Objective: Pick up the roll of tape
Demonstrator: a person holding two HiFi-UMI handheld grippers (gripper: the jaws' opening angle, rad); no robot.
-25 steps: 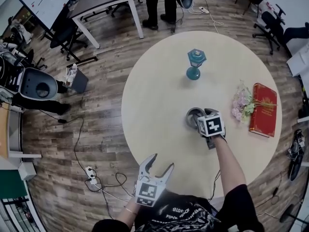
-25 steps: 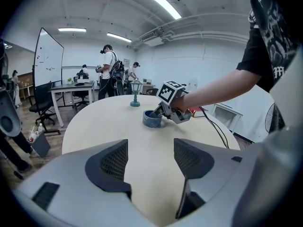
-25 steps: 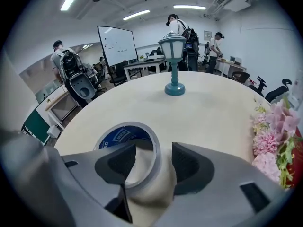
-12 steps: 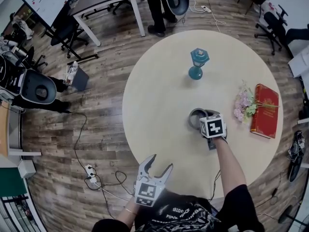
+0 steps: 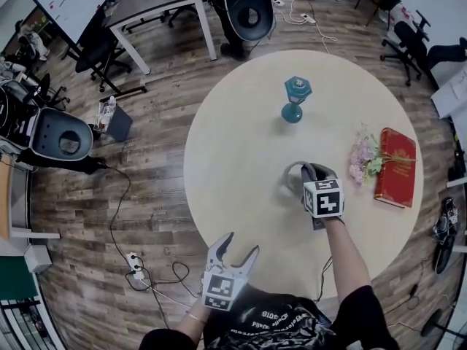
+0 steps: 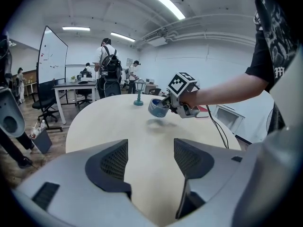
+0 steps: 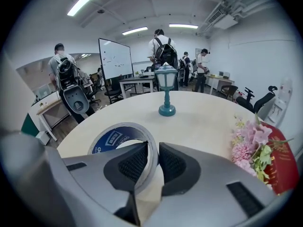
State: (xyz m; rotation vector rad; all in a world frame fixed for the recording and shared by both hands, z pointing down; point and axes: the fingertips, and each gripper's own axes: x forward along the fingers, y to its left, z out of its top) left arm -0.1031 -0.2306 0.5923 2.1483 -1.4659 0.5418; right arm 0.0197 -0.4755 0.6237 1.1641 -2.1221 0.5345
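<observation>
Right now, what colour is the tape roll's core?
Dark blue with white print, inside the pale tape roll; right gripper view.

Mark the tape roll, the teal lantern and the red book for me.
tape roll (image 7: 112,137), right gripper view, on the blue inner face of the ring.
teal lantern (image 5: 297,88), head view, on its top.
red book (image 5: 398,168), head view, on the middle of the cover.

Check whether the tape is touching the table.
Apart. The left gripper view shows the tape, held in the right gripper, hanging above the table, with bare tabletop and its shadow beneath.
</observation>
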